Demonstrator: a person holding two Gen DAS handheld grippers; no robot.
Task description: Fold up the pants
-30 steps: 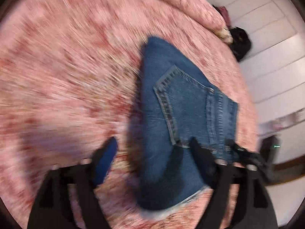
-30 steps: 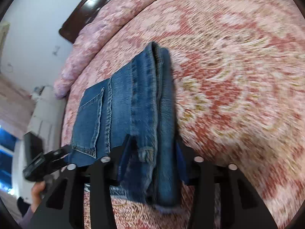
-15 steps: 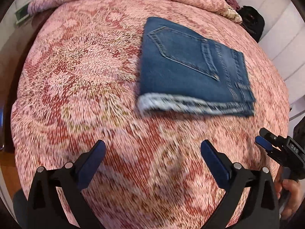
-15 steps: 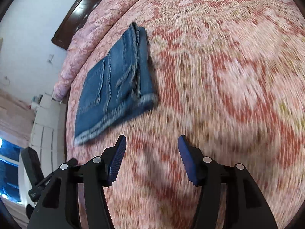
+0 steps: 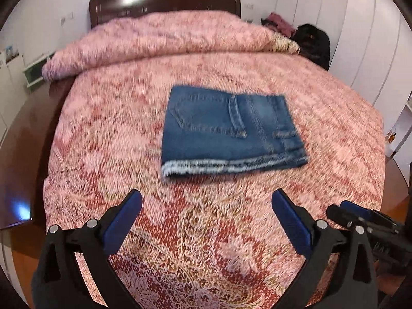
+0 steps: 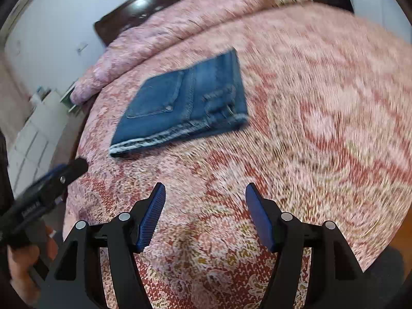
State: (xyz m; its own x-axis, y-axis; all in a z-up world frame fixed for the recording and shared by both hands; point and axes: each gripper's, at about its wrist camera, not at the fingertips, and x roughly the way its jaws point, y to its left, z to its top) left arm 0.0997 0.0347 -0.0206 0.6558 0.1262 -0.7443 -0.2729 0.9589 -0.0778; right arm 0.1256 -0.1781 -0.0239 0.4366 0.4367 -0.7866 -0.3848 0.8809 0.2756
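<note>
You have 1 folded pair of jeans (image 5: 231,128) on 1 bed (image 5: 103,134). You hold 2 grippers, the left gripper (image 5: 207,219) and the right gripper (image 6: 204,216), each with 2 blue fingers. You see 1 headboard (image 5: 164,0) and 1 black bag (image 5: 315,43).

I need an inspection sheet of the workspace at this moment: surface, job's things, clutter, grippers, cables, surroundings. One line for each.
Surface: bed with pink and red patterned bedspread, rolled up near the headboard.
Job's things: folded jeans lie flat on the bedspread, back pocket up, frayed hems toward the cameras.
Clutter: dark bag and reddish clothes beyond the bed's far corner.
Grippers: left gripper open, empty; right gripper open, empty; both apart from the jeans.
Cables: nothing seen.
Surroundings: white walls, white wardrobe doors, white cabinet.
</note>
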